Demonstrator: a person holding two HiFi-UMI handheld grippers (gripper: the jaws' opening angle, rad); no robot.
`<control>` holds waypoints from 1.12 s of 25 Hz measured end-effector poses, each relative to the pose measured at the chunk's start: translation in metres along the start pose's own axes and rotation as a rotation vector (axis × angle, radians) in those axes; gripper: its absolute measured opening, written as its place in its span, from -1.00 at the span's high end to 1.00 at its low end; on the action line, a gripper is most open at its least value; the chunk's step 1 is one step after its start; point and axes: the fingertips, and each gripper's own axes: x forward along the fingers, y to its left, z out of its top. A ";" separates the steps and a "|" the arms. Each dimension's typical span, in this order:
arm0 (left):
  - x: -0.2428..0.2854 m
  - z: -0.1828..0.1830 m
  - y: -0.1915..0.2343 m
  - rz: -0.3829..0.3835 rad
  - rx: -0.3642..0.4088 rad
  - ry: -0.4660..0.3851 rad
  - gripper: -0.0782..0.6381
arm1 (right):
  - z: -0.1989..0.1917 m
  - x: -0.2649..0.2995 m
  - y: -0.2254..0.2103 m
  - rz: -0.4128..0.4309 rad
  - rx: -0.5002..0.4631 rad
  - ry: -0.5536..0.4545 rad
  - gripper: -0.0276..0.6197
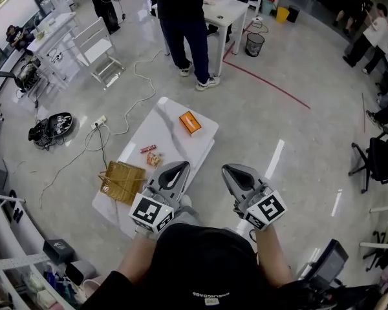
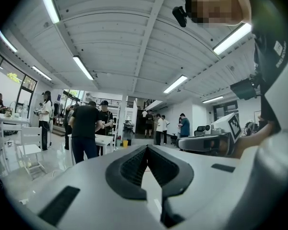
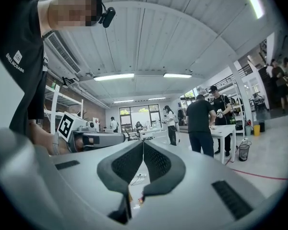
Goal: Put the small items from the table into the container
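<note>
In the head view a low white table (image 1: 149,131) stands in front of me. On it lie an orange box (image 1: 190,122), a small red packet (image 1: 148,148) and another small snack packet (image 1: 154,160). A woven golden basket (image 1: 121,181) sits at the table's near left corner. My left gripper (image 1: 179,167) is held over the table's near end, right of the basket, with its jaws shut and nothing between them (image 2: 146,148). My right gripper (image 1: 235,171) hangs beside the table's right edge over the floor, also shut and empty (image 3: 143,143). Both point level into the room.
A person in dark clothes (image 1: 184,24) stands at another white table (image 1: 227,10) beyond. A mesh waste bin (image 1: 255,44), a white chair (image 1: 97,49), floor cables with a power strip (image 1: 99,121) and a dark bag (image 1: 52,128) lie around.
</note>
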 end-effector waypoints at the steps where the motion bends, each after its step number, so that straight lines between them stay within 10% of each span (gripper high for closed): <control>1: 0.002 0.000 0.009 0.003 -0.005 0.001 0.77 | -0.001 0.009 -0.002 0.001 0.003 0.004 0.88; 28: -0.006 -0.017 0.170 0.078 -0.091 0.011 0.77 | -0.016 0.186 -0.015 0.068 0.031 0.088 0.88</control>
